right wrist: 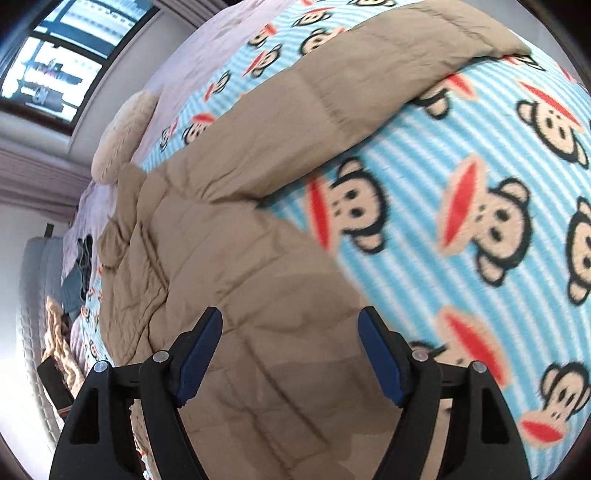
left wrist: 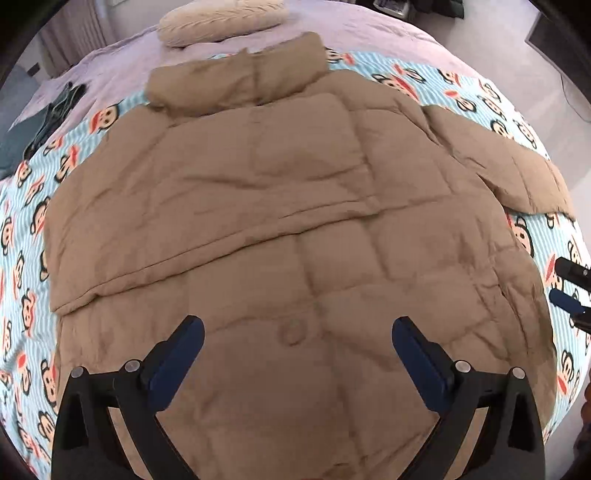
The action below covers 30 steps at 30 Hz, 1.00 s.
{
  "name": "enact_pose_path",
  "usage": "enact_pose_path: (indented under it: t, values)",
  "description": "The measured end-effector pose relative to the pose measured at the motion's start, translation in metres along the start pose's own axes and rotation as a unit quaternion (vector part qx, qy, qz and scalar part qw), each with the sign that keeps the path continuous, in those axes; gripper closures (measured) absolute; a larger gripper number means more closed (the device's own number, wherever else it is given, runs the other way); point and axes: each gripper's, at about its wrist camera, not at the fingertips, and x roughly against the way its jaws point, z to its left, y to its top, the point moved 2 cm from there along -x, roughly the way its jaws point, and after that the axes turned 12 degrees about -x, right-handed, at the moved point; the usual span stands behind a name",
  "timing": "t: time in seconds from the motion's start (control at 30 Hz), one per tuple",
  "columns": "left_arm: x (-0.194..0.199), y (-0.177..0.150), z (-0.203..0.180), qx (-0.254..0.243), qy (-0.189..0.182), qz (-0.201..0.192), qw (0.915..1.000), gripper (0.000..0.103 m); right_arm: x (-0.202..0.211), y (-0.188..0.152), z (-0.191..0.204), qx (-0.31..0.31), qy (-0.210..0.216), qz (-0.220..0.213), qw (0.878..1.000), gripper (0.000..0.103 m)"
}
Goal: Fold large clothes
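Jacket [left wrist: 288,206], tan and quilted, lies spread flat on a blanket [left wrist: 22,236] printed with monkey faces, directly below and ahead of the left gripper [left wrist: 295,332]. Left gripper jaws stand wide open above the jacket's lower hem; nothing sits between the pads. One sleeve lies folded across the body ahead of the left gripper; the other sleeve [left wrist: 517,173] extends out to the far right. Collar [left wrist: 240,77] lies at the far end, with a pillow [left wrist: 221,18] beyond it. Right gripper [right wrist: 290,328] hangs open over the jacket's right edge, pads clear of the fabric, blanket to its right. Dark clothes [left wrist: 55,114] lie far left.
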Motion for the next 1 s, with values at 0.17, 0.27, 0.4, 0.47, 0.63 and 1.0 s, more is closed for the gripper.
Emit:
enact_pose_path:
  t: [0.17, 0.27, 0.4, 0.47, 0.63, 1.0]
  values:
    - [-0.005, 0.016, -0.024, -0.01, 0.003, -0.004, 0.9999, 0.001, 0.012, 0.026, -0.02, -0.02, 0.016, -0.021, 0.999, 0.007]
    - [-0.009, 0.026, -0.034, -0.003, -0.004, -0.004, 1.0, 0.001, 0.019, 0.044, -0.032, -0.031, 0.023, -0.044, 0.998, 0.0]
    - [-0.017, 0.035, -0.045, -0.002, -0.015, 0.012, 0.9998, 0.001, 0.021, 0.065, -0.046, -0.048, 0.03, -0.054, 0.997, 0.0]
    - [-0.02, 0.04, -0.052, -0.005, -0.006, 0.015, 0.9999, 0.001, 0.026, 0.074, -0.052, -0.056, 0.039, -0.074, 0.995, 0.0]
    - [-0.021, 0.051, -0.065, -0.005, 0.01, 0.015, 0.9998, 0.001, 0.038, 0.111, -0.066, -0.066, 0.024, -0.098, 0.993, 0.0]
    - [-0.03, 0.074, -0.076, 0.013, 0.022, 0.018, 0.9995, 0.001, 0.03, 0.194, -0.109, -0.202, 0.152, -0.098, 0.963, 0.007]
